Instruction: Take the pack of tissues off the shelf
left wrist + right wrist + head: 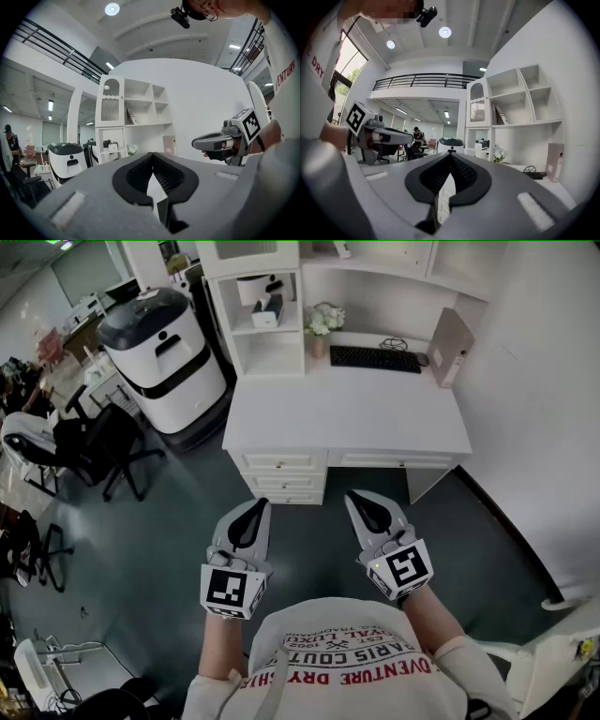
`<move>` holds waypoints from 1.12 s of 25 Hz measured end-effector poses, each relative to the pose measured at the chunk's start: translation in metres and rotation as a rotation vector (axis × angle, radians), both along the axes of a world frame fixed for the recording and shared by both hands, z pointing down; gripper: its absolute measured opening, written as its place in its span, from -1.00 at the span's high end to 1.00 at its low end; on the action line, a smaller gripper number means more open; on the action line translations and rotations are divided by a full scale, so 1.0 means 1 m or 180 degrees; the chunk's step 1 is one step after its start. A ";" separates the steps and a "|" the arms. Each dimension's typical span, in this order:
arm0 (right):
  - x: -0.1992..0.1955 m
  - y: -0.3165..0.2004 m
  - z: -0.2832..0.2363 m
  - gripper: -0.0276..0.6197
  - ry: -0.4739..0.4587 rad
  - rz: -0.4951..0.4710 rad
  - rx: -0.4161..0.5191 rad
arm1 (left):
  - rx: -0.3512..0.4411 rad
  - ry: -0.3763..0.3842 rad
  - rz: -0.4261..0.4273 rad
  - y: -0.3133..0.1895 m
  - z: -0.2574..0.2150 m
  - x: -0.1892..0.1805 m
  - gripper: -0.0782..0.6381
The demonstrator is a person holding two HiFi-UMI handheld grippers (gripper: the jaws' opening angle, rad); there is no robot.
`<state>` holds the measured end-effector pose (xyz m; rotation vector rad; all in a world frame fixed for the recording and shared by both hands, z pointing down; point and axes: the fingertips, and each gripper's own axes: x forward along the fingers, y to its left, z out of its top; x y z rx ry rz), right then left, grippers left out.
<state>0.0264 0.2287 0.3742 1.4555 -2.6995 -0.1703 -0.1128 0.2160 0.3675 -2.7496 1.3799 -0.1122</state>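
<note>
The left gripper (pixel 255 509) and right gripper (pixel 358 498) both have their jaws pressed together on nothing, over dark floor and well short of the pack of tissues (pixel 267 312). It lies ahead on a white shelf (pixel 272 327) at the left end of the desk (pixel 356 413), too small to tell its long axis. The desk bears a keyboard (pixel 375 358) and flowers (pixel 324 321).

Open floor (pixel 178 512) up to the bench (pixel 375 413); shelf (pixel 272 331) bay open at the front, flowers (pixel 324 321) just right, white machine (pixel 164 357) crowding left.
</note>
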 end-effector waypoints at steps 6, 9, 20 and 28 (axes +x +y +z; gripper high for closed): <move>-0.006 0.004 -0.001 0.92 0.0007 0.0080 -0.0020 | 0.0017 0.0008 0.0036 0.004 -0.002 -0.006 0.76; -0.012 0.004 0.000 0.92 -0.0004 0.0131 -0.0030 | 0.0000 0.0039 0.0095 0.007 -0.001 -0.009 0.76; -0.053 -0.004 0.021 0.92 -0.0001 0.0299 -0.0168 | 0.0048 0.0417 -0.0177 -0.016 0.002 -0.072 -0.42; -0.060 -0.045 0.038 0.92 -0.0031 0.0223 -0.0262 | 0.0071 0.0324 -0.0412 -0.059 0.009 -0.083 -0.50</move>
